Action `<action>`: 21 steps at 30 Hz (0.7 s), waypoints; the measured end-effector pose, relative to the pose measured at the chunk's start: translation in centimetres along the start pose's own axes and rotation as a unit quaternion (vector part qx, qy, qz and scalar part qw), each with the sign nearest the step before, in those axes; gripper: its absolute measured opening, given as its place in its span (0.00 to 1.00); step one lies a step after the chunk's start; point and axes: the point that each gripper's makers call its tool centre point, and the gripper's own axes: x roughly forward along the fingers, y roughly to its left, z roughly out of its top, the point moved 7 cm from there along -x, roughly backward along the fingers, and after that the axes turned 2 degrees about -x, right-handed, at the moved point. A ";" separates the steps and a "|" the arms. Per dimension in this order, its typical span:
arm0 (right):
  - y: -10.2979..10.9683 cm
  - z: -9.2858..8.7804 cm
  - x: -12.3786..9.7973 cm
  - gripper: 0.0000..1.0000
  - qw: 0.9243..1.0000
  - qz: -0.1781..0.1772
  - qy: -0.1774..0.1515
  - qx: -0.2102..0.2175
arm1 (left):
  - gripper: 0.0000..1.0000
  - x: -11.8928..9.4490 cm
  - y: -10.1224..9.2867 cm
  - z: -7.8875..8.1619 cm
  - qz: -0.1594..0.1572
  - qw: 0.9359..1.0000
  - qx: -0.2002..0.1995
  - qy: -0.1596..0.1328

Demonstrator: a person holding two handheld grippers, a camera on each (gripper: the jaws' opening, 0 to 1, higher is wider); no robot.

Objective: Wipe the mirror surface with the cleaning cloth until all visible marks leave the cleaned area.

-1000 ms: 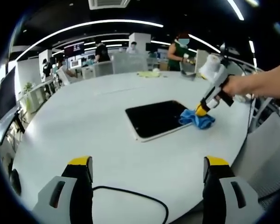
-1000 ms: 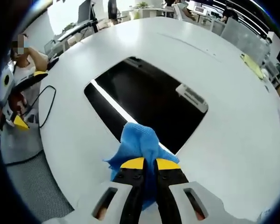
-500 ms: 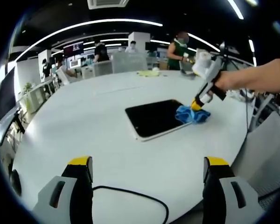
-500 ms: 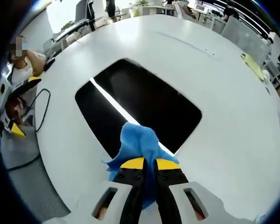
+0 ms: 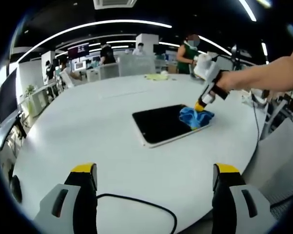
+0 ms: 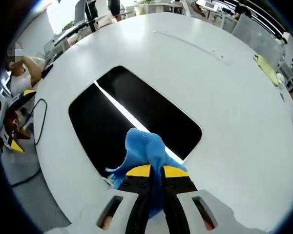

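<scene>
While the right claw [image 6: 156,171] stays off-centre at the mirror's [image 6: 136,114] near edge, its jaws are clamped on the blue cloth [image 6: 144,151], which rests on the glass. Soft and light, the cloth will likely bunch, so holding it by a gathered fold suits it. On the white surface [image 5: 102,141], the left claw [image 5: 156,170] hangs apart and idle. No writing is readable

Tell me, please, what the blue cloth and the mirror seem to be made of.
The cloth looks like soft, matte fabric, perhaps microfibre: it bunches in limp folds. The mirror looks like glossy glass in a thin white frame: it reflects a sharp bright ceiling light as a line.
</scene>
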 end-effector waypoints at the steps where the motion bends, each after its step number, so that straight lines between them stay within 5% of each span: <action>1: -0.2 0.2 0.1 0.03 1.000 0.000 0.001 0.000 | 0.99 0.0 0.0 0.0 0.000 1.000 0.000 0.000; 11: -2.3 1.8 0.8 0.03 1.000 -0.002 0.009 -0.002 | 0.99 0.0 0.0 0.0 0.000 1.000 -0.003 0.001; 14: -3.7 2.6 1.3 0.03 0.999 -0.033 -0.013 -0.023 | 0.99 0.0 0.0 0.0 0.001 1.000 -0.004 0.001; 17: -4.6 2.9 1.6 0.03 1.000 -0.001 0.007 0.024 | 0.99 0.0 0.1 -0.1 0.002 1.000 -0.004 0.003; 21: -4.7 3.4 1.9 0.03 1.000 0.000 0.009 0.014 | 0.99 0.0 0.1 -0.1 0.005 1.000 -0.006 0.004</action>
